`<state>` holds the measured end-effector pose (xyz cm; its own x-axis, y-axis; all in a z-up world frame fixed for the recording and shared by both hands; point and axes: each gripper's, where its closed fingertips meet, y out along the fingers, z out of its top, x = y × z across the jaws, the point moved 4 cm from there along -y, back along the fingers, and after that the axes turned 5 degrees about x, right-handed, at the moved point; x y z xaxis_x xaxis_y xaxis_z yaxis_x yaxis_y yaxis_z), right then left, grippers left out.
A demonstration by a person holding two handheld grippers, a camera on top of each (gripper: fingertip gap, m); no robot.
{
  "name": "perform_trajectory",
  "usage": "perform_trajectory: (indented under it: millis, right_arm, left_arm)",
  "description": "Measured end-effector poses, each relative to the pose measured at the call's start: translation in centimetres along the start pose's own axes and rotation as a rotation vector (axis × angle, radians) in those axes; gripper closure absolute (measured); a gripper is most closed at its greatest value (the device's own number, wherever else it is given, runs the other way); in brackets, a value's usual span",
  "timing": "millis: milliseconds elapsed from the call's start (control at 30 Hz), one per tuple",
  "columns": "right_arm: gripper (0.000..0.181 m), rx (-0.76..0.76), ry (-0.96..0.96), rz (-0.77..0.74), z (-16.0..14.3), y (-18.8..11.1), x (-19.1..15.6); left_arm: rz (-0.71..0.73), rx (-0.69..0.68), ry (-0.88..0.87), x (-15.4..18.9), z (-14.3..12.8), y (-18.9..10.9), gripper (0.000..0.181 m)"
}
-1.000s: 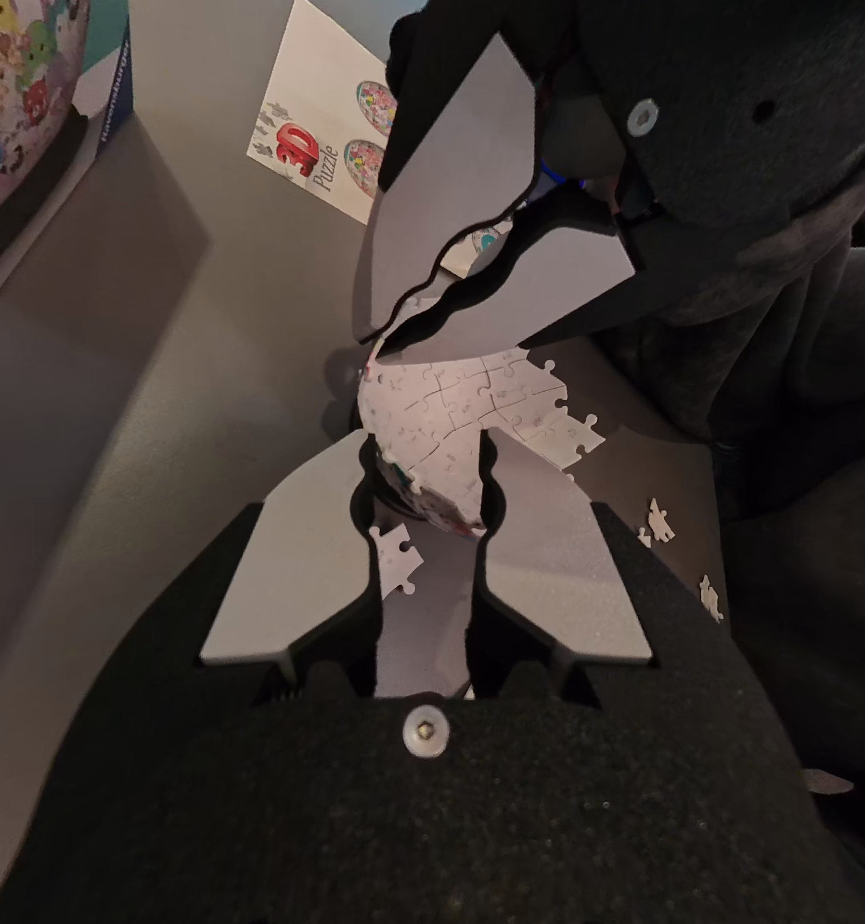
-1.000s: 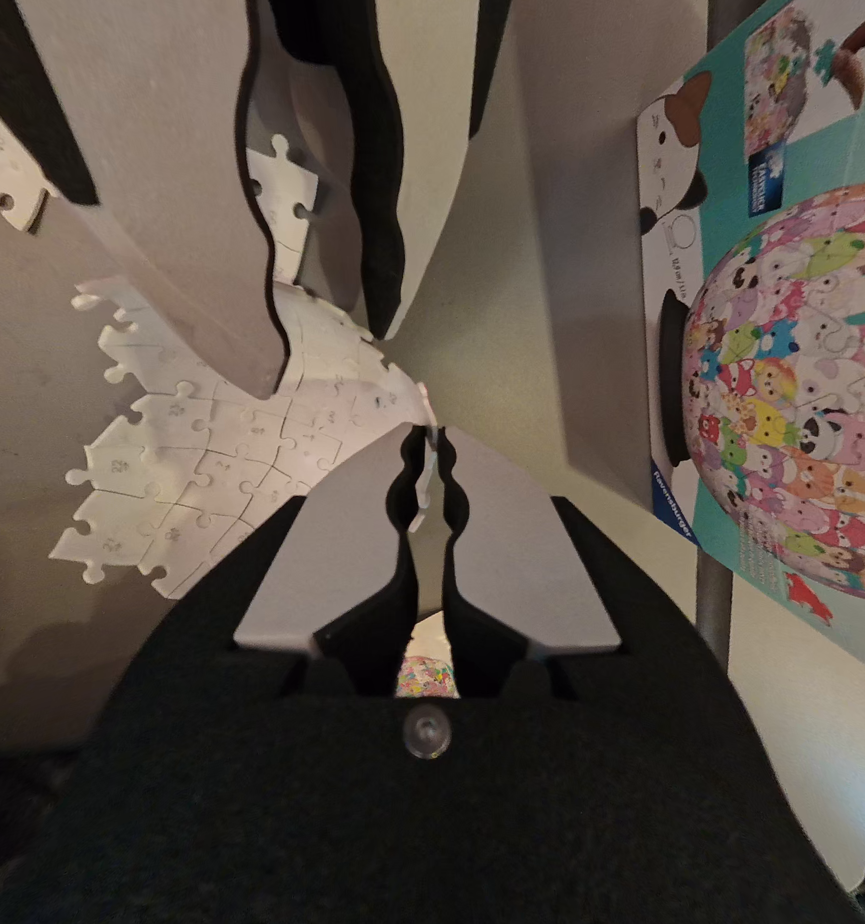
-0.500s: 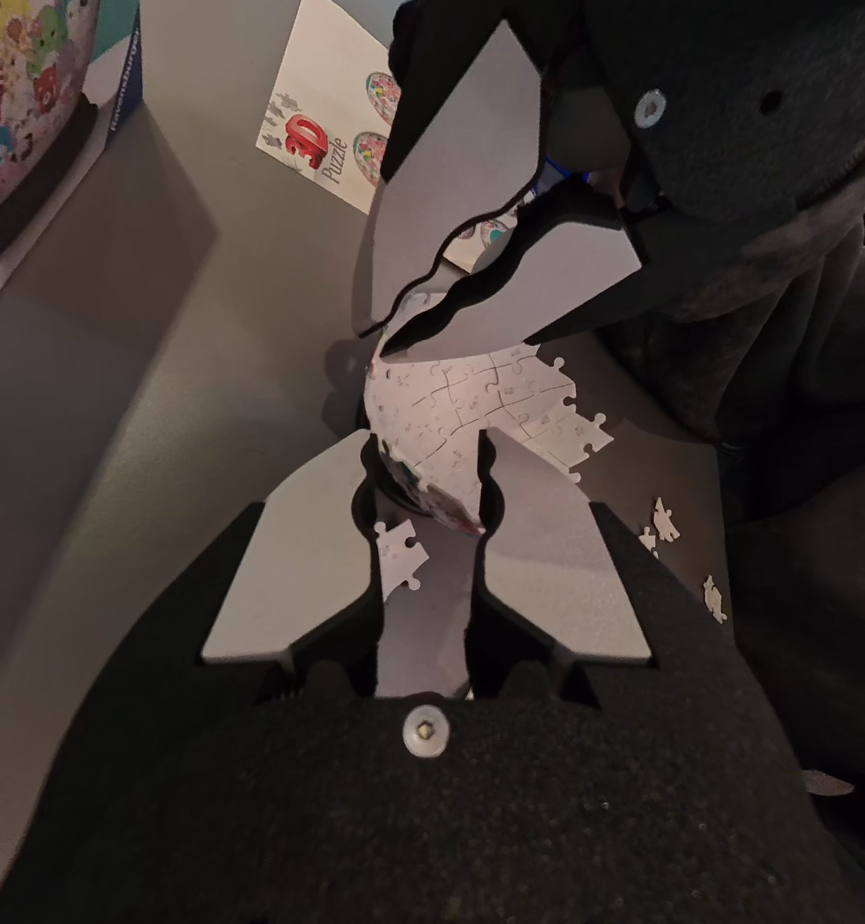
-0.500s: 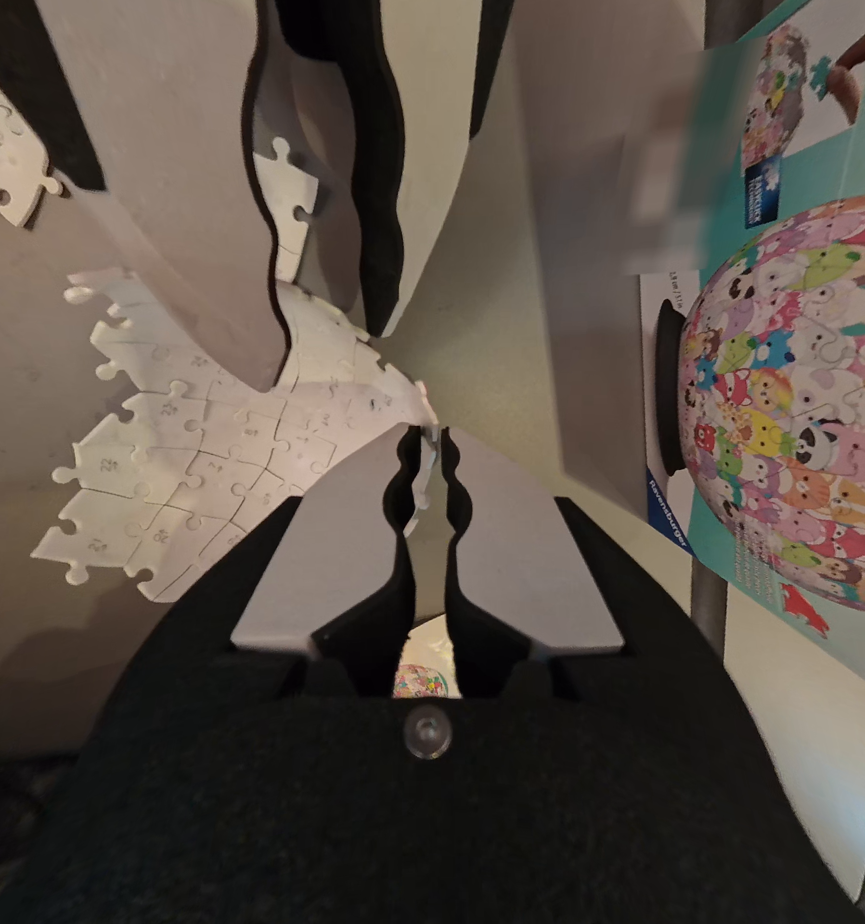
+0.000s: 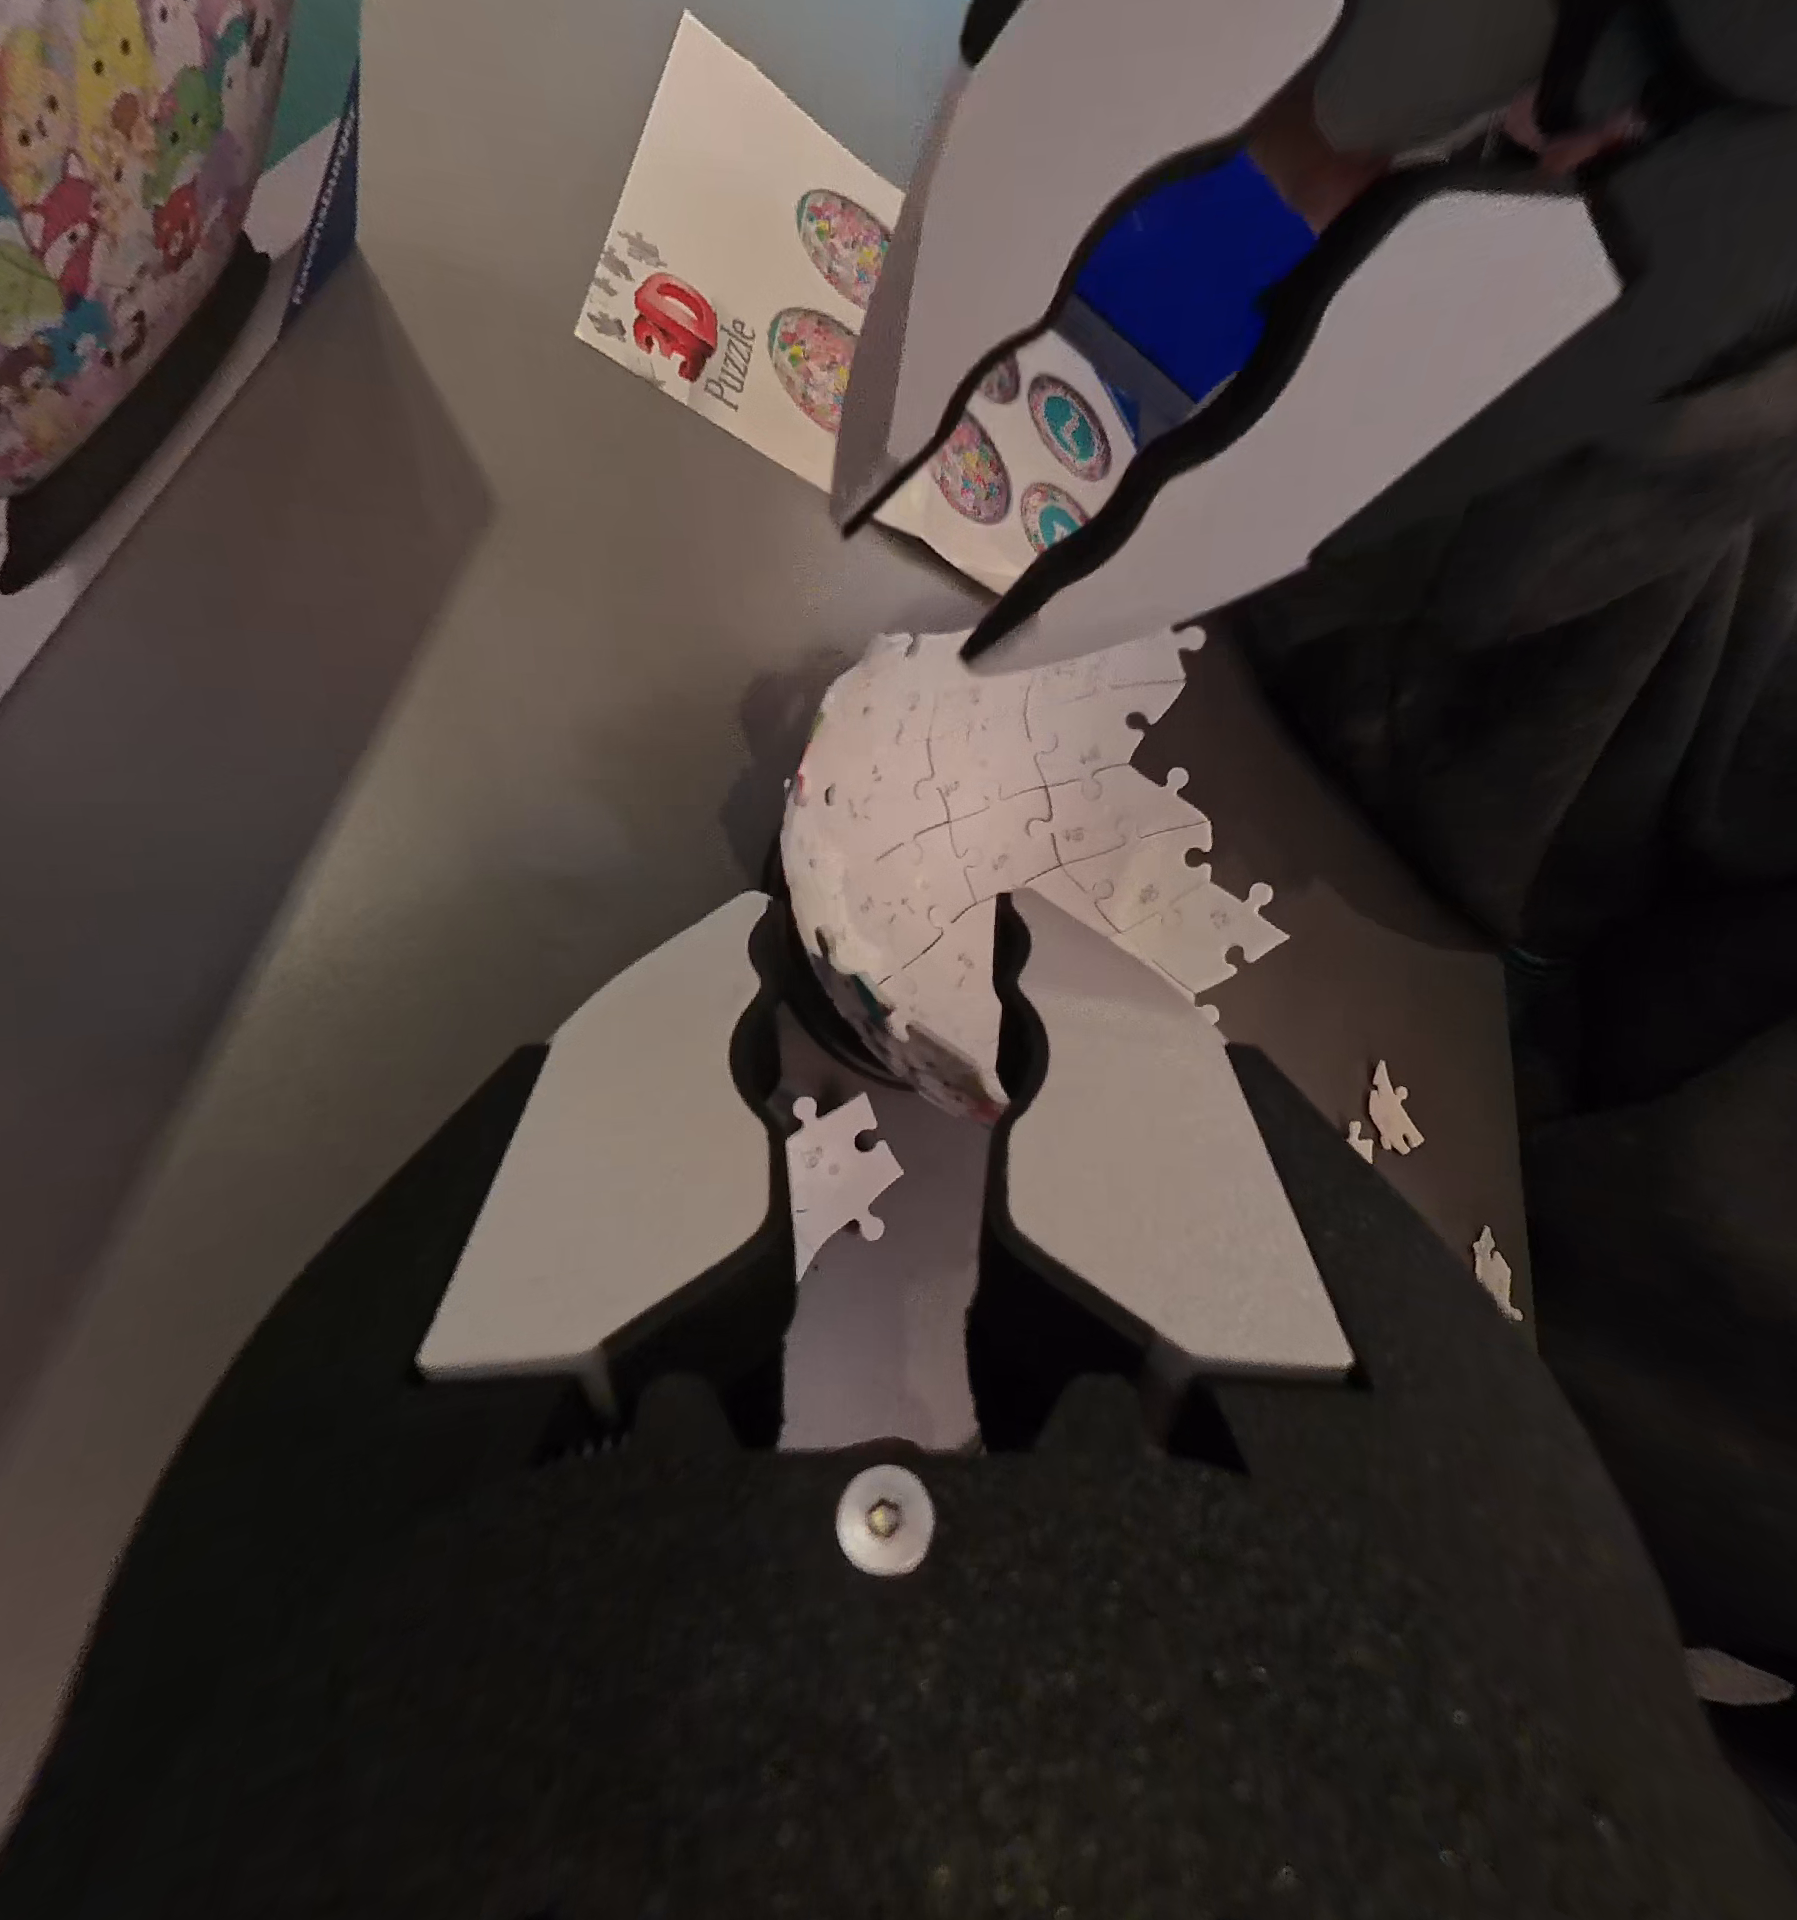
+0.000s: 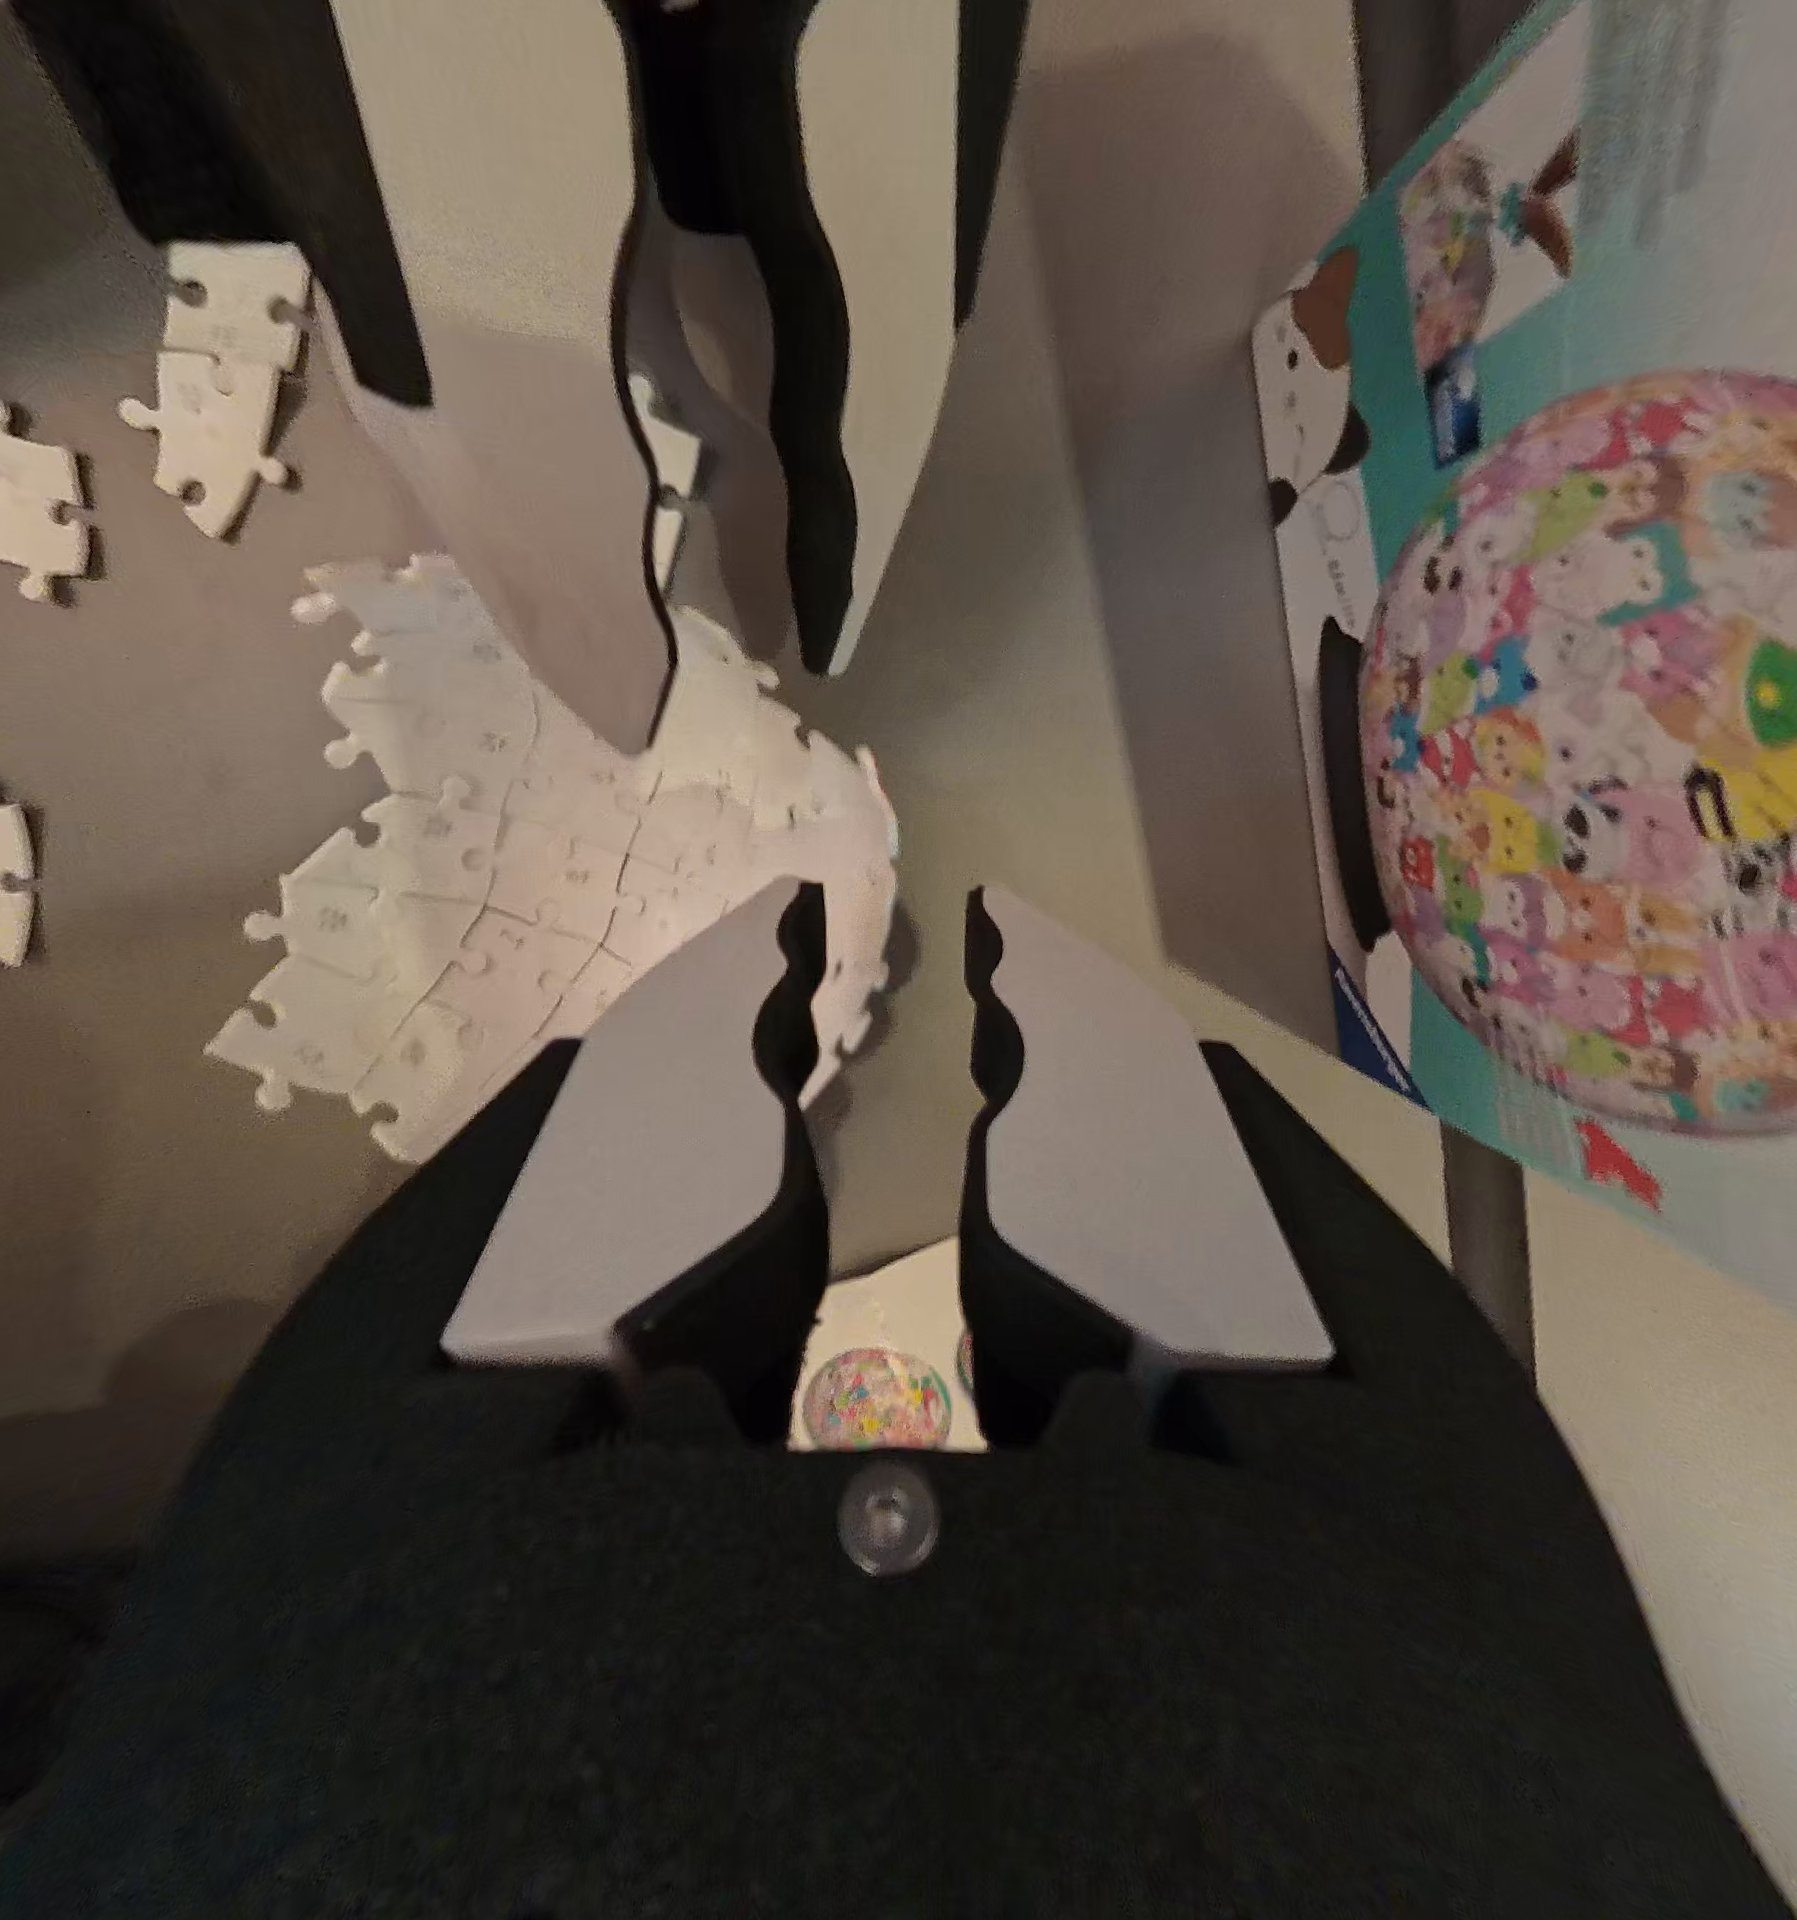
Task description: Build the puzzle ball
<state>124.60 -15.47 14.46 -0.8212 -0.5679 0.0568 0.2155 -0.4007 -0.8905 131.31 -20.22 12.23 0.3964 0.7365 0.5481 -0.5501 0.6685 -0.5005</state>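
Note:
The partial puzzle ball [image 5: 987, 800] is a curved white shell, coloured on its outer side, standing on the grey table. It also shows in the right wrist view [image 6: 520, 883]. My left gripper [image 5: 883, 914] has the shell's near rim between its fingers and appears to clamp it; in the right wrist view the left gripper [image 6: 738, 696] comes in from the top. A loose white piece [image 5: 837, 1164] sits in the gap by its left finger. My right gripper [image 6: 889, 899] is open and empty, just off the shell's rim; in the left wrist view the right gripper [image 5: 915, 582] hovers above the shell.
The puzzle box [image 6: 1600, 727] with its colourful ball picture stands at one side and also shows in the left wrist view [image 5: 94, 260]. A printed leaflet [image 5: 738, 260] lies beyond the ball. Loose pieces [image 6: 11, 499] lie on the table, more near its edge [image 5: 1393, 1112]. The grippers' ends are close to 5 cm from one another.
My right gripper was nearly shut on a piece at the shell's rim; it has opened, let go and drawn back. The left gripper and the shell have stayed put.

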Motion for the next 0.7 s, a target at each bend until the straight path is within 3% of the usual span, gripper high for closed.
perform_trajectory:
  millis: [100, 233, 700]
  right_arm:
    - [0.154, -0.035, 0.12, 0.089, -2.0, -1.0, 0.0]
    - [0.16, -0.11, 0.183, 0.181, -4.0, 0.2, -0.1]
    - [0.177, -0.076, 0.174, 0.212, -3.3, 1.7, 0.0]
  left_arm:
    - [0.007, -0.007, 0.004, 0.0, 0.0, 0.1, 0.143]
    - [0.009, -0.011, 0.002, 0.0, -0.1, 0.2, 0.143]
    - [0.016, -0.038, 0.011, -0.1, -0.4, 0.8, 0.143]
